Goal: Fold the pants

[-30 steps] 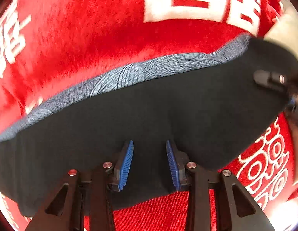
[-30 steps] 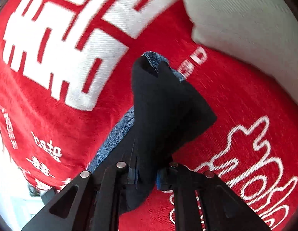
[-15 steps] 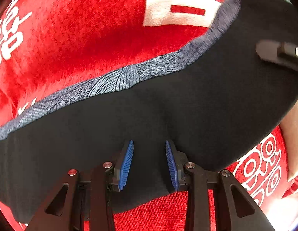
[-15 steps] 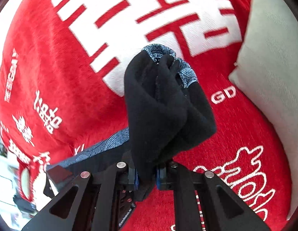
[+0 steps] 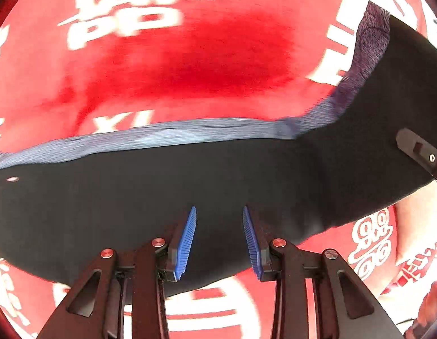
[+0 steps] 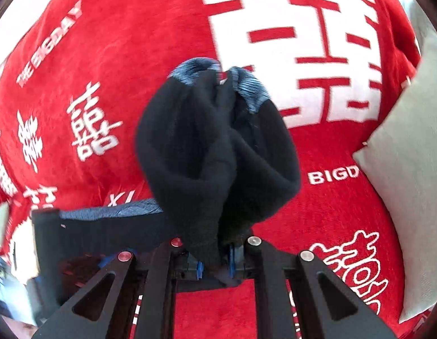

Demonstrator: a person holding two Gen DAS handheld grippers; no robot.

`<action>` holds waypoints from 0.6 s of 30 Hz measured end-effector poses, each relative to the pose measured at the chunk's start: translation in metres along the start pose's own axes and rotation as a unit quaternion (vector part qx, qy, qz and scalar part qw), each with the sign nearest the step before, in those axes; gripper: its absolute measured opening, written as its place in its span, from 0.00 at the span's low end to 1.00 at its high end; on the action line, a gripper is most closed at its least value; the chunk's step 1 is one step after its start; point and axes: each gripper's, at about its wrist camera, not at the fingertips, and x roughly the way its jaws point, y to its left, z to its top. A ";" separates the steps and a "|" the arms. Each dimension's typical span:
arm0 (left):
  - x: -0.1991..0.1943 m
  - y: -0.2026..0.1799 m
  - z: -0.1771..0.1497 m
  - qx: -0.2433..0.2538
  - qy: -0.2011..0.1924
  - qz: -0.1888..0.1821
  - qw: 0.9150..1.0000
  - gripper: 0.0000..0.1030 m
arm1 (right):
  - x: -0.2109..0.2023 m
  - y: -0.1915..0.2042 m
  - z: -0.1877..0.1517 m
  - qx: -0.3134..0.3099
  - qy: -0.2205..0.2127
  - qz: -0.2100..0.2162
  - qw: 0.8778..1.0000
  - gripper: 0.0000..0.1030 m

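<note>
Black pants (image 5: 190, 175) with a blue-grey waistband (image 5: 162, 135) stretch across the left wrist view above a red blanket (image 5: 190, 56). My left gripper (image 5: 218, 209) has its blue pads (image 5: 187, 240) apart and its jaws are opening. Black cloth fills the gap between them, but neither pad visibly presses on it. At the right edge the tip of my right gripper (image 5: 421, 152) sits on the pants. In the right wrist view my right gripper (image 6: 215, 265) is shut on a thick bunch of the pants (image 6: 212, 147), which bulges up from between its pads and trails off left.
The red blanket (image 6: 133, 56) with large white characters and lettering covers the whole surface under both grippers. A pale grey pillow (image 6: 410, 169) lies along the right side. A person's hand shows at the lower right corner of the left wrist view.
Both grippers have risen and slid across the blanket with the pants. The right gripper has rolled, and the bunch in it looks bigger. The left pads stand slightly wider apart.
</note>
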 end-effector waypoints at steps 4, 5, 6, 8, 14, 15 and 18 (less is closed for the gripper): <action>-0.016 0.056 -0.005 -0.035 -0.004 0.029 0.999 0.57 | 0.013 0.051 -0.011 -0.063 0.006 -0.023 0.998 0.13; -0.016 0.066 -0.009 -0.041 -0.003 0.034 0.999 0.57 | 0.017 0.064 -0.015 -0.077 0.009 -0.027 0.997 0.13; -0.019 0.078 -0.012 -0.051 -0.002 0.041 0.998 0.57 | 0.023 0.078 -0.020 -0.093 0.014 -0.031 0.995 0.13; -0.020 0.099 -0.024 -0.069 0.002 0.053 0.996 0.57 | 0.037 0.105 -0.033 -0.124 0.029 -0.040 0.991 0.13; -0.023 0.154 -0.043 -0.106 0.017 0.075 0.991 0.57 | 0.104 0.179 -0.101 -0.247 0.091 -0.106 0.959 0.21; -0.024 0.161 -0.045 -0.108 0.019 0.078 0.991 0.57 | 0.114 0.188 -0.114 -0.270 0.096 -0.124 0.950 0.23; -0.026 0.176 -0.049 -0.116 0.019 0.076 0.990 0.57 | 0.125 0.208 -0.137 -0.336 0.071 -0.183 0.921 0.25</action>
